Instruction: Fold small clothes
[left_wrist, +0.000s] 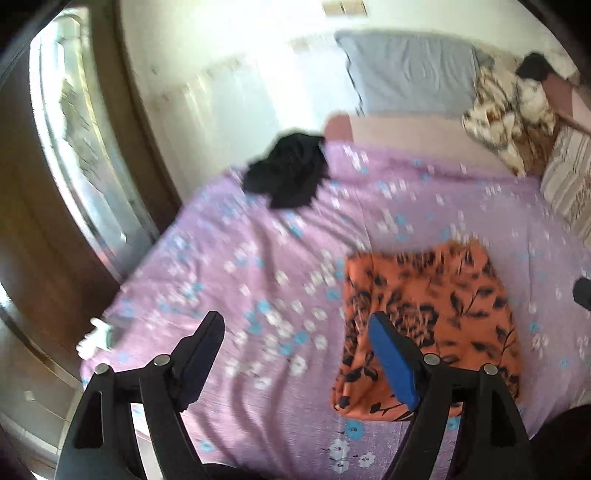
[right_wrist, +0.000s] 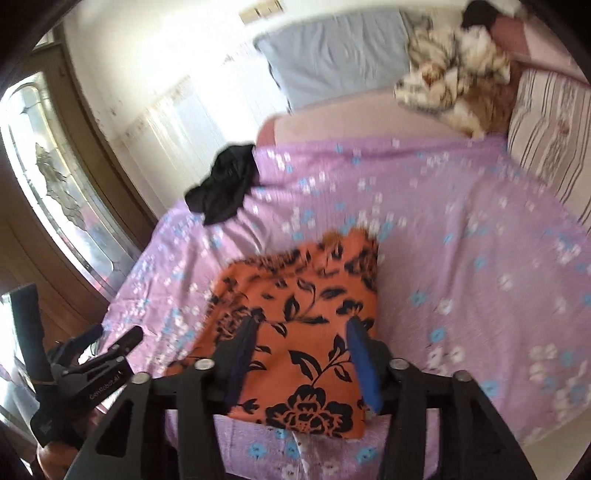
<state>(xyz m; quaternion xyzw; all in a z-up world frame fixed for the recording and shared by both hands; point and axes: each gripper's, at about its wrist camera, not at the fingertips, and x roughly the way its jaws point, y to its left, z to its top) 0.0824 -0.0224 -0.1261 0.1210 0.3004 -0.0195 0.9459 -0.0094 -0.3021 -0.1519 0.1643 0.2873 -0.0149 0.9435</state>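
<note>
Fingers of both the left gripper (left_wrist: 297, 332) and right gripper (right_wrist: 301, 332) stand apart, holding nothing, above the folded orange floral garment (right_wrist: 295, 332) lying on the bed's purple flowered sheet (right_wrist: 461, 240).

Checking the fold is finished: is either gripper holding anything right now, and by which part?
Nothing is held. Both the left gripper and right gripper have open jaws, above the folded orange garment.
</note>
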